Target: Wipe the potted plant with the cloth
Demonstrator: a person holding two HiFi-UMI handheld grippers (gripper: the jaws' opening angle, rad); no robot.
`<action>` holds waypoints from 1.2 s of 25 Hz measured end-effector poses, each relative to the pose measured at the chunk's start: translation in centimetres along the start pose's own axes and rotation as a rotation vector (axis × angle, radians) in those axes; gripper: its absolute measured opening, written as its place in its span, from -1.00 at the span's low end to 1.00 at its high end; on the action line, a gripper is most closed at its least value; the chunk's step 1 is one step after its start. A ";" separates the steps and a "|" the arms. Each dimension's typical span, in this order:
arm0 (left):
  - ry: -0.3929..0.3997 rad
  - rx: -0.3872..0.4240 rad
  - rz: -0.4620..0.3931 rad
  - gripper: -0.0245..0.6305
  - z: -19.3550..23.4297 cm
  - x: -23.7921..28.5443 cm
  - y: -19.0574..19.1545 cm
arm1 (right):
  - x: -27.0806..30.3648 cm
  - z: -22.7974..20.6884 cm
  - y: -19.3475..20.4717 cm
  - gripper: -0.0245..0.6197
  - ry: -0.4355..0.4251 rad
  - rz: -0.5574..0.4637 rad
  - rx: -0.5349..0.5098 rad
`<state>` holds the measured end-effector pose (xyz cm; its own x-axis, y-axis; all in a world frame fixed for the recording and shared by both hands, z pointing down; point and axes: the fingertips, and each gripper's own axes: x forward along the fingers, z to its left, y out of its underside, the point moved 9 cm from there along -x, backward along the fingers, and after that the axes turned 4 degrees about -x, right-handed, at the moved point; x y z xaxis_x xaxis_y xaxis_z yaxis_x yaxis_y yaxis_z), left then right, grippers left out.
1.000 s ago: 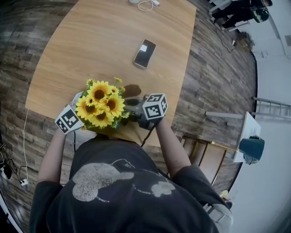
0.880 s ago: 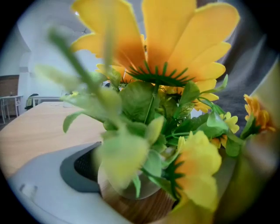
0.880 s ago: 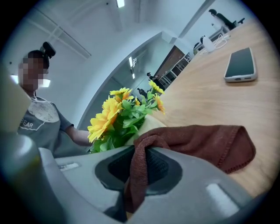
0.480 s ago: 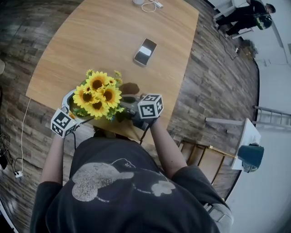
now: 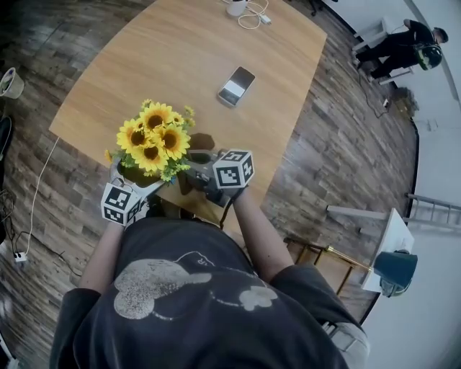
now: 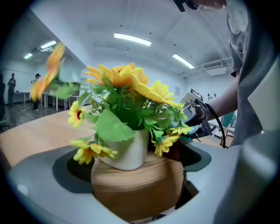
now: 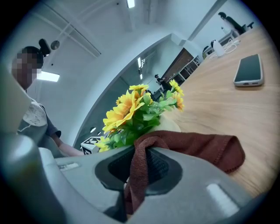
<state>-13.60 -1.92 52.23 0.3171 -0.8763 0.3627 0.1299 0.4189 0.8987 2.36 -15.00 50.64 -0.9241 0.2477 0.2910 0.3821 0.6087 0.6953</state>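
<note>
The potted plant (image 5: pixel 151 137) is a bunch of yellow sunflowers in a white pot (image 6: pixel 124 151) on a round wooden base (image 6: pixel 140 183), standing near the table's near edge. My left gripper (image 5: pixel 140 181) reaches in from the near left. Its jaws stand wide around the wooden base, with a dark gap on the right side. My right gripper (image 5: pixel 191 176) is just right of the plant and is shut on a brown cloth (image 7: pixel 188 146). The cloth drapes out of the jaws toward the flowers (image 7: pixel 140 109), and its free end lies on the table.
A phone (image 5: pixel 237 86) lies face up on the wooden table (image 5: pixel 144 65) beyond the plant. A white cable and a small white object (image 5: pixel 248 14) sit at the far end. A wooden stool (image 5: pixel 317 252) stands on the floor to the right, and a person (image 5: pixel 403 43) is far off.
My left gripper has swung from the plant's left side round to its near side, turning as it went. The right gripper keeps the cloth beside the plant.
</note>
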 end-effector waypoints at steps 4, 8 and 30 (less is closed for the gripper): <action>-0.097 0.000 -0.011 0.97 -0.8 0.5 -0.4 | -2.5 -0.2 0.0 -0.79 0.028 -0.049 -0.002; -0.247 -0.018 -0.036 1.00 -1.3 1.9 -1.4 | -6.0 -0.5 0.0 -0.79 0.062 -0.080 0.002; -0.611 -0.076 -0.091 0.64 -0.3 6.8 -3.6 | -13.0 -1.2 2.1 -0.79 0.167 -0.146 0.006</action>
<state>-11.64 -9.35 51.36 -0.2900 -0.8779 0.3811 0.2044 0.3322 0.9208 15.23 -17.80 49.11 -0.9558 0.0284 0.2925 0.2436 0.6335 0.7344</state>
